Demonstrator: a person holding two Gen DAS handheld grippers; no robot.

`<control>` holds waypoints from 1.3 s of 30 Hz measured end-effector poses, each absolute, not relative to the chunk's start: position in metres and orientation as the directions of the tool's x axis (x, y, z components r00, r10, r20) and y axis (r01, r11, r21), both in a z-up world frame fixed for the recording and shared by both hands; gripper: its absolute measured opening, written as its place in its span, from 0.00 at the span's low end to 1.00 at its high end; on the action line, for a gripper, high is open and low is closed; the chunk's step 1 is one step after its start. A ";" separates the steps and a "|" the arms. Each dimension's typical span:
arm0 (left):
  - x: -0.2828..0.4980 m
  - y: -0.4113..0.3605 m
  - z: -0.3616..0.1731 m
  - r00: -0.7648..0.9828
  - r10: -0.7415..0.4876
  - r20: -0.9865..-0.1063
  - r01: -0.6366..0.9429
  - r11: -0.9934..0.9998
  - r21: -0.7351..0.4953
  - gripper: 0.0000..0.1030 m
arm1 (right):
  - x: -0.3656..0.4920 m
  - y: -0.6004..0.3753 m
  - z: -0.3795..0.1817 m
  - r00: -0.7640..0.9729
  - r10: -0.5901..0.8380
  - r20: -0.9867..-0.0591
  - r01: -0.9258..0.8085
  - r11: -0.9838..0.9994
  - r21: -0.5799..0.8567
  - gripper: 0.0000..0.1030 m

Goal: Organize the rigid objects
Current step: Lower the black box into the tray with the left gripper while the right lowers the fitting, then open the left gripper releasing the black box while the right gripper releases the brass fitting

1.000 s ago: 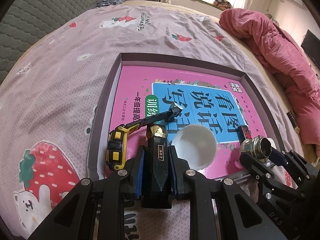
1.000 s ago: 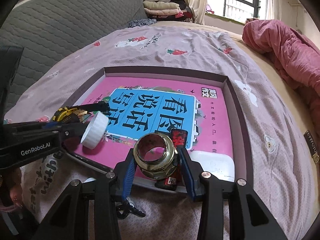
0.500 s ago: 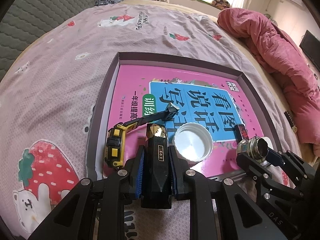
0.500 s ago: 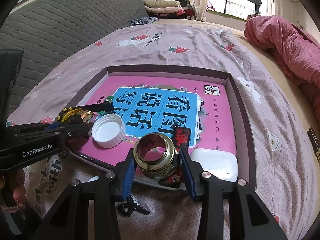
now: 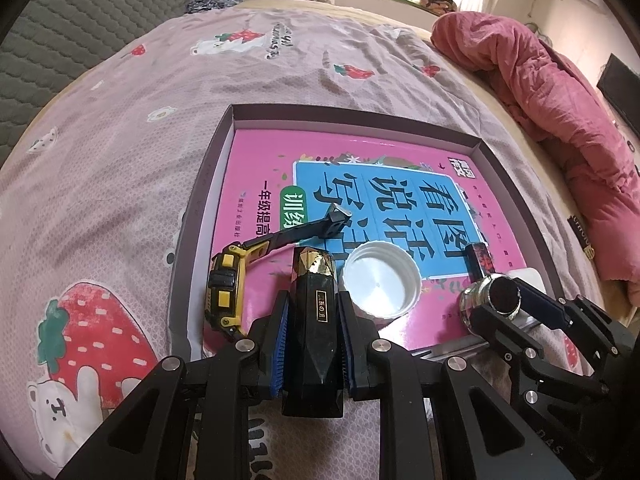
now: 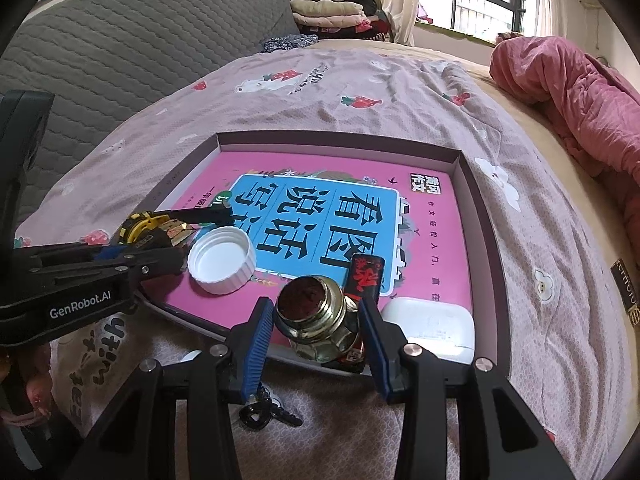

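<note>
Your left gripper (image 5: 312,334) is clenched on a black faceted bottle with a gold cap (image 5: 313,320), holding it over the near edge of the shallow box (image 5: 200,200) on the bed. Your right gripper (image 6: 316,330) grasps a brass threaded fitting (image 6: 318,320) at the same near edge, toward the right corner. Inside the box a pink book (image 6: 432,208) covers the floor. On it, a white cap (image 6: 222,266) lies open side up near the near edge, a yellow-and-black watch (image 5: 226,284) sits in the near left corner, and a white case (image 6: 430,328) in the near right corner. A small red-and-black item (image 6: 366,276) lies just behind the fitting.
</note>
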State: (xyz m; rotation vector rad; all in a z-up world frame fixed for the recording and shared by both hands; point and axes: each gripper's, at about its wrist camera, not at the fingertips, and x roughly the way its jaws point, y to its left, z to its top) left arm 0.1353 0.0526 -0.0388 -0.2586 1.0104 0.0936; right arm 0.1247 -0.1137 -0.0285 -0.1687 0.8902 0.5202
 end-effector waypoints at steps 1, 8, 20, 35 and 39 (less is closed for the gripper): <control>0.135 0.052 -0.039 0.531 -0.042 -0.847 -0.196 0.966 -0.171 0.22 | 0.124 -0.114 -0.028 0.516 0.362 -0.776 -0.499 0.864 0.071 0.42; 0.134 0.052 -0.039 0.527 -0.043 -0.849 -0.192 0.967 -0.168 0.22 | 0.121 -0.118 -0.026 0.519 0.369 -0.771 -0.493 0.866 0.083 0.42; 0.132 0.045 -0.037 0.513 -0.033 -0.858 -0.177 0.974 -0.144 0.22 | 0.118 -0.125 -0.020 0.527 0.369 -0.765 -0.469 0.877 0.100 0.44; 0.127 0.042 -0.032 0.509 -0.018 -0.860 -0.172 0.977 -0.122 0.22 | 0.117 -0.130 -0.014 0.535 0.372 -0.758 -0.456 0.883 0.112 0.44; 0.124 0.041 -0.031 0.508 -0.014 -0.861 -0.170 0.979 -0.116 0.22 | 0.115 -0.131 -0.013 0.535 0.374 -0.758 -0.455 0.883 0.114 0.44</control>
